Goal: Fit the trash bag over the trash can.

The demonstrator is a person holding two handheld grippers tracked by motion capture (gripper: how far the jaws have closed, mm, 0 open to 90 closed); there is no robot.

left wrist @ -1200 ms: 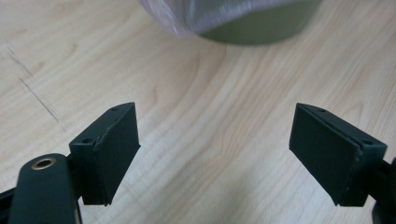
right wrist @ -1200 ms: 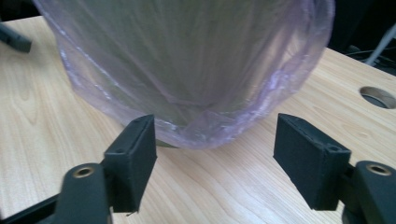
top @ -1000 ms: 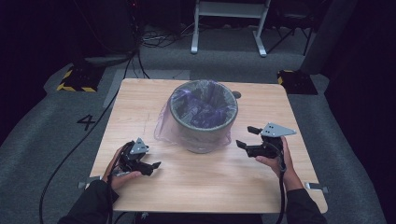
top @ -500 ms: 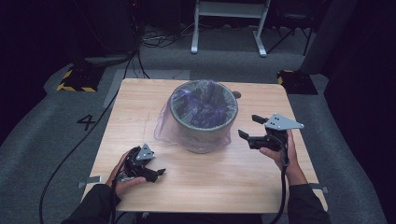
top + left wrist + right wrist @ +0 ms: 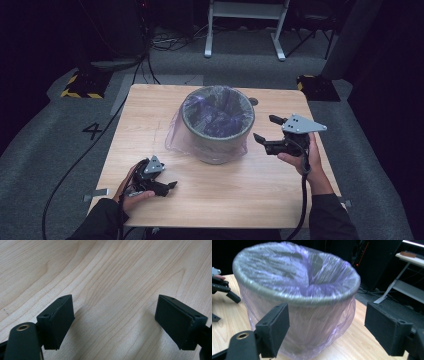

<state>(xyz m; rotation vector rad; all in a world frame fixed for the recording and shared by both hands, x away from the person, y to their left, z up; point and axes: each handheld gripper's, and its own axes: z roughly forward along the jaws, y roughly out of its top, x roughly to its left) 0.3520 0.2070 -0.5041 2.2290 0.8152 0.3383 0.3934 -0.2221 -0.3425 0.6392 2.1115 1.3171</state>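
**Hand-held gripper faces lined bin, jaws apart**

Right hand-held gripper (image 5: 263, 128) hangs above the surface (image 5: 150, 120) just to the right of the bin (image 5: 218, 145), its two black jaws spread wide with nothing between them and aimed at the bin's side. In the right gripper view the bin stands close ahead of those jaws, not touched by them.

Left hand-held gripper (image 5: 172, 186) rests low near the front left part of the surface, well apart from the bin, its jaws likewise wide apart and empty; the left gripper view looks along them at bare wood grain.

The bin is a round grey one standing upright near the middle of the surface, its long axis vertical and its mouth pointing straight up. A thin purple bag (image 5: 312, 277) lines it, folded over the rim and hanging loose down the outside.

The surface is a pale wooden tabletop. Around it lies grey carpet with a painted number four (image 5: 93, 131), black cables, yellow-and-black striped blocks (image 5: 80, 86) and a white metal frame (image 5: 245, 25) in a dark room.
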